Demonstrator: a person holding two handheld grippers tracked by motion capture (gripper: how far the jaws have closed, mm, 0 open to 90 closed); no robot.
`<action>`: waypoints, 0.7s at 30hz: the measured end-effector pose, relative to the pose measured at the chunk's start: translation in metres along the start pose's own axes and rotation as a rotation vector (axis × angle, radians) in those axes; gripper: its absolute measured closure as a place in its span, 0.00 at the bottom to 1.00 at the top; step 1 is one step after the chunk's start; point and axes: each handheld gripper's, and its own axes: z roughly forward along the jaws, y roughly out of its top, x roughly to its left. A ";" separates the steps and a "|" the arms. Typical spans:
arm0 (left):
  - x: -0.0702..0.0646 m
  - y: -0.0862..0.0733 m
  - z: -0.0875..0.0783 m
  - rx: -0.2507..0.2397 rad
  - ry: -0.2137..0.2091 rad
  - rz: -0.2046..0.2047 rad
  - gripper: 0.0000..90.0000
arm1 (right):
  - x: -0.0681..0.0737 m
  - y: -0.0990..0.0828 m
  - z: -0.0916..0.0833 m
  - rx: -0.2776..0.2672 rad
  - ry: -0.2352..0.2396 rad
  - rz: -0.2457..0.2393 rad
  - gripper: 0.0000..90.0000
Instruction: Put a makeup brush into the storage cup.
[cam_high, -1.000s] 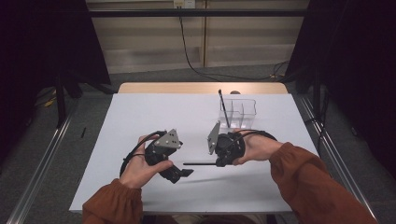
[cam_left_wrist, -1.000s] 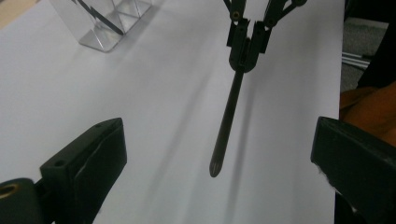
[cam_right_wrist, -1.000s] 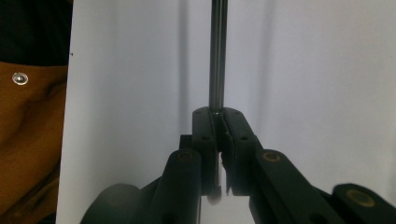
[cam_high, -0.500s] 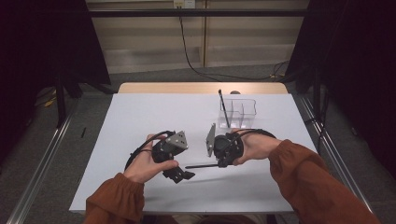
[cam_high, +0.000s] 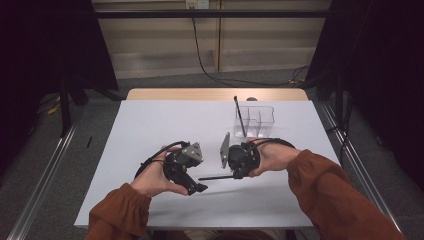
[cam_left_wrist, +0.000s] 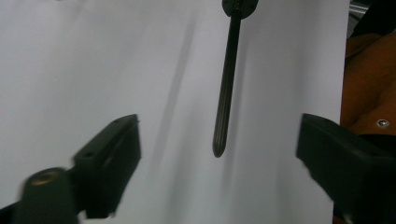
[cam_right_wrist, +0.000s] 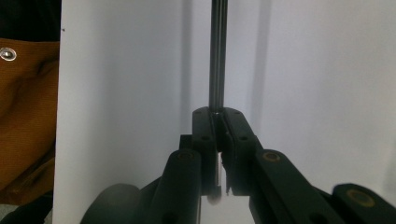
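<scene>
Nearest the person, two forearms in rust-orange sleeves (cam_high: 330, 190) came in over the white tabletop (cam_high: 150, 125). The left hand (cam_high: 152, 179) carried the left tongs (cam_high: 196, 189), angled toward the middle of the tabletop. In the left gripper view the two black jaws stood wide apart with bare white surface between them; they had just been closing a little, and nothing was pressed between them. The free tip of a thin black rod (cam_left_wrist: 226, 93) pointed in toward the gap between those jaws but stopped short of them, touching neither.

Just beyond and to the right, the right hand (cam_high: 274, 156) held the right tongs (cam_high: 234, 175), turned toward the left. These tongs were clamped on the black rod (cam_high: 215, 177): in the right gripper view the jaws met tightly around the shaft (cam_right_wrist: 217, 60), which ran straight out ahead of them over the tabletop. In the high view the rod lay about level, just above the surface, reaching from the right tongs toward the left tongs, its tip near them but apart.

Farther back on the right side of the tabletop stood a clear plastic holder (cam_high: 262, 117) with compartments. A second thin black rod (cam_high: 239, 115) stood in its left compartment, leaning slightly. Behind the tabletop, a dark cable (cam_high: 210, 65) trailed down the wall to the grey floor.
</scene>
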 end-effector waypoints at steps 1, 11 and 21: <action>0.000 0.000 0.000 0.005 -0.003 -0.004 0.28 | 0.000 0.000 0.000 -0.001 -0.001 0.002 0.94; 0.003 0.004 0.008 0.057 -0.047 -0.027 0.61 | 0.000 0.001 -0.001 -0.026 -0.011 0.004 0.94; 0.005 0.008 0.010 0.043 -0.037 -0.026 0.82 | 0.000 0.002 0.000 -0.041 -0.015 0.004 0.94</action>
